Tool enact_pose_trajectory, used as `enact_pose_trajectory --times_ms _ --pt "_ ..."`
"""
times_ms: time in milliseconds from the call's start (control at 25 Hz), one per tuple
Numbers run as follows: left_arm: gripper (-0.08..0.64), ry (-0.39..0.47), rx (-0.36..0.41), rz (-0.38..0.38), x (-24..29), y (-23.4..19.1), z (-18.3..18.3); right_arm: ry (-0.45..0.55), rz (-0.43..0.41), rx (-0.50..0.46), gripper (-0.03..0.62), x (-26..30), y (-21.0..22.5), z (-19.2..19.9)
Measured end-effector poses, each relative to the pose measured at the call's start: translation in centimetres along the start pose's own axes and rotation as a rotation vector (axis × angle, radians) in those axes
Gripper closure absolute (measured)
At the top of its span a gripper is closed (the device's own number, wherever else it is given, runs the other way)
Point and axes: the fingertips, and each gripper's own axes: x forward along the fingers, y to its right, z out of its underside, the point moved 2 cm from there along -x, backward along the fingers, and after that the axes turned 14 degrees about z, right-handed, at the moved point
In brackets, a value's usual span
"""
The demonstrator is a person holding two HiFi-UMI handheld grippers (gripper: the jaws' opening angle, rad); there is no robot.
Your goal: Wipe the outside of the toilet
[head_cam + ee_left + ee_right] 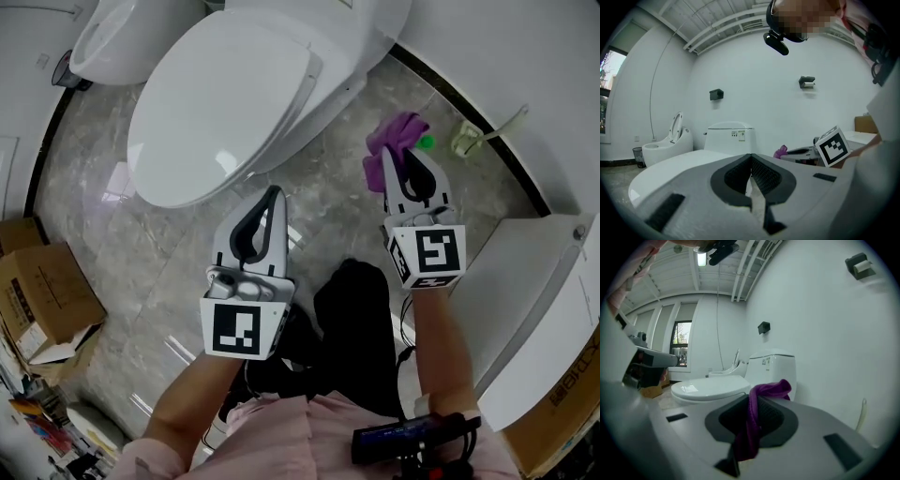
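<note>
Right gripper (397, 157) is pinched on a purple cloth (395, 137), with the cloth bunched up at the jaw tips and a fold running down between them in the right gripper view. It is held low over the grey marble floor (319, 187), near the right side of the toilet (225, 103) but not touching it. Left gripper (275, 192) has its jaws pressed together with nothing between them. Its tips sit just off the front-right edge of the closed toilet lid, and I can't tell if there is contact. The toilet is white with its tank toward the wall, and it fills the upper centre of the head view. A second toilet (122, 33) is at upper left with its lid raised. A cardboard box (42, 295) is on the floor at far left. A toilet brush (473, 134) stands by the wall to the right, with a small green item (427, 142) beside the cloth.
</note>
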Motion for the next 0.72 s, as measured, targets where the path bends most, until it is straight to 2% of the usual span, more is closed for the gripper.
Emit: enact_pose_trajectory --times_ms 200,400,560,720 --pt "0.552 -0.037 0.003 0.03 0.3 0.9 7.9 0.018 -0.011 -0.015 0.532 1.5 -0.3 6.6" --pt "0.552 -0.036 0.012 0.036 1.0 0.8 13.9 0.051 -0.049 -0.025 0.531 2.5 -1.3 11.1" --pt "0.552 -0.027 0.027 0.044 1.9 0.7 16.7 0.073 -0.075 -0.064 0.531 3.6 -1.3 13.2" --pt "0.552 -0.016 0.02 0.034 1.8 0.0 17.3 0.073 -0.084 -0.061 0.531 4.8 -1.3 13.7"
